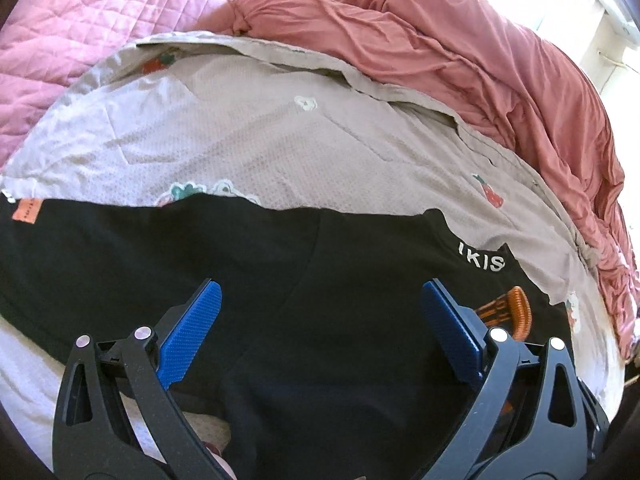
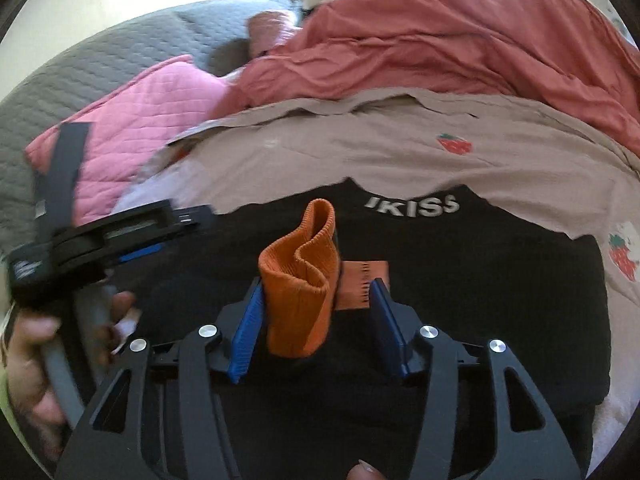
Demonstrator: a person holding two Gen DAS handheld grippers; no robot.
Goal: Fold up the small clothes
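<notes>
Black garment, bearing white lettering "IKISS", lies spread flat on the beige strawberry-print bedsheet, occupying the near portion of the bed in both views. An orange ribbed cuff stands folded upward from the garment, just beside an orange label on the black fabric. A second small orange tag sits at the garment's far left corner in the left wrist view. Right gripper: jaws held moderately apart with the cuff standing between the blue pads; the left pad touches or nearly touches the cuff, the right pad stands clear of it, so nothing is clamped. Left gripper: jaws spread wide above the black fabric, gripping nothing. The left gripper body and the hand holding it appear, blurred, at the left edge of the right wrist view. A rumpled coral duvet lies along the far edge of the sheet, touching it. A pink quilted pillow rests at the far left corner, with a grey quilted cover behind it.
</notes>
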